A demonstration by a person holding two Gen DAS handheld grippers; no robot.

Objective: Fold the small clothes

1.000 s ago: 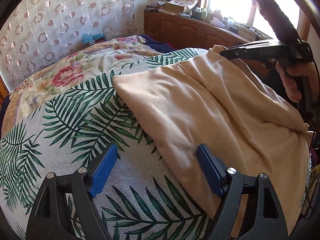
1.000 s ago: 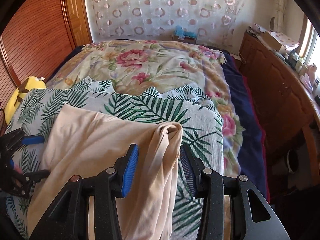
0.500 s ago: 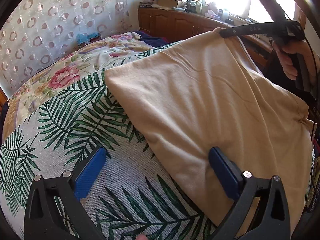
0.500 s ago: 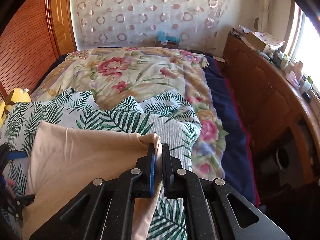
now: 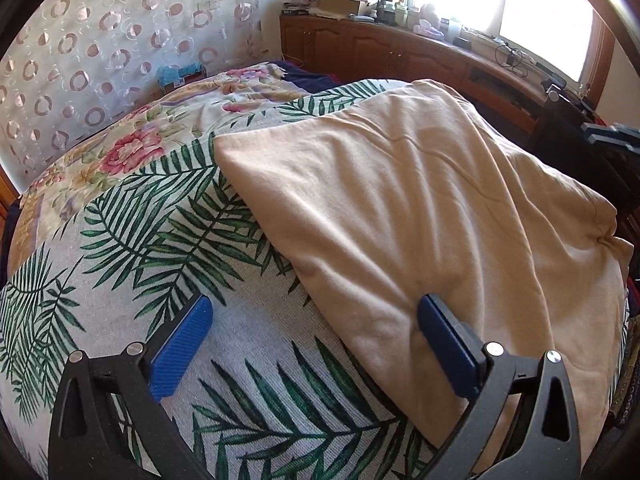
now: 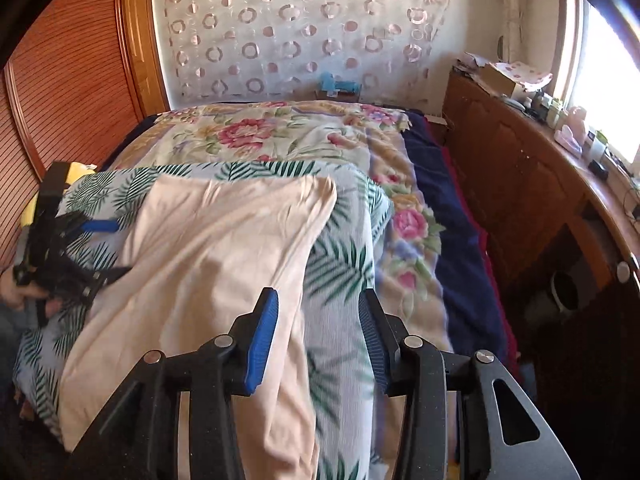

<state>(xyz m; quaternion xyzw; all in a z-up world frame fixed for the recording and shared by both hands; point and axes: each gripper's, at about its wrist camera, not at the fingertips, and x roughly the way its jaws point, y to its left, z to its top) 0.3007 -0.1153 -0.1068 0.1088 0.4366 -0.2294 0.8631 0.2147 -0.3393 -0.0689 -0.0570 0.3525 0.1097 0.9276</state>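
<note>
Two hand-held grippers: left hand-held gripper wide, right hand-held gripper wide, both holding nothing
Garment: beige cloth flat on palm-print cover, on bed
Around: floral quilt, wooden cabinet, circle-pattern curtain

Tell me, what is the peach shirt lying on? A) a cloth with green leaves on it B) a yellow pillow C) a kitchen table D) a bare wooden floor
A: the peach shirt lies spread on the cloth with green leaves that covers the bed, and the leaf print shows past the shirt's edges.
</note>
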